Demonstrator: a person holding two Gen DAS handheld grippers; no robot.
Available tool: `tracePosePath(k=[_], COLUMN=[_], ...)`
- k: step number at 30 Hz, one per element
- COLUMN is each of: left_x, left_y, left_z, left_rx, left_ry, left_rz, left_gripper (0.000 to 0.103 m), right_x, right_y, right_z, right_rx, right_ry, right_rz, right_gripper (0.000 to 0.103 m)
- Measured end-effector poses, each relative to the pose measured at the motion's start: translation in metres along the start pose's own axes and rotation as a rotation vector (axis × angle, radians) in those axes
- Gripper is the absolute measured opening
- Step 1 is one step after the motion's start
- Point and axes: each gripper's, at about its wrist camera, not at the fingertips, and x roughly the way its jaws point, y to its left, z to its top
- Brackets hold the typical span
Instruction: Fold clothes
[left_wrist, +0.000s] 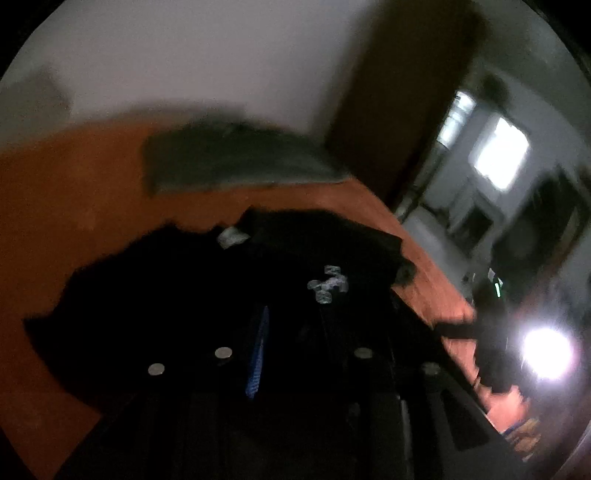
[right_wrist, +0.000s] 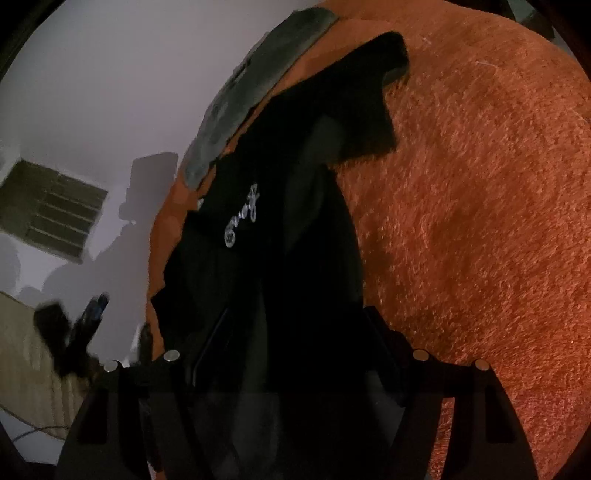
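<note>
A black garment (right_wrist: 280, 206) with a white script print (right_wrist: 242, 218) lies crumpled on an orange fuzzy blanket (right_wrist: 480, 221). My right gripper (right_wrist: 295, 295) hangs over it with its jaws wide apart; the dark cloth fills the gap, and no pad visibly presses on it. The left wrist view is blurred: the same garment (left_wrist: 184, 295) with its white print (left_wrist: 328, 284) spreads below my left gripper (left_wrist: 291, 332), whose dark fingers merge with the cloth, apart from one blue strip. From the right wrist view, the left gripper (right_wrist: 85, 325) is a dark smear beside the bed edge.
A grey-green folded cloth (left_wrist: 236, 158) lies on the blanket beyond the garment, by the pale wall. A brown door (left_wrist: 399, 92) and a lit room with a bright lamp (left_wrist: 546, 350) are to the right. A slatted vent (right_wrist: 51, 210) is on the wall.
</note>
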Motion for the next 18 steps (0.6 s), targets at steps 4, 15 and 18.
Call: tracePosePath(k=[4, 15, 18], left_x=[-0.036, -0.025, -0.012], left_y=[0.065, 0.247, 0.243], left_z=[-0.030, -0.127, -0.118], left_rx=[-0.234, -0.859, -0.824], left_ry=[-0.025, -0.070, -0.085], left_rz=[0.226, 0.335, 0.291], left_gripper=[0.068, 0.075, 0.074], right_x=[-0.007, 0.013, 0.012], right_y=[0.010, 0.039, 0.039], right_z=[0.002, -0.012, -0.015], right_rx=[-0.035, -0.121, -0.130], right_ry=[-0.005, 0.067, 0.070], right_rz=[0.001, -0.007, -0.011], right_gripper=[0.072, 0.072, 0.072])
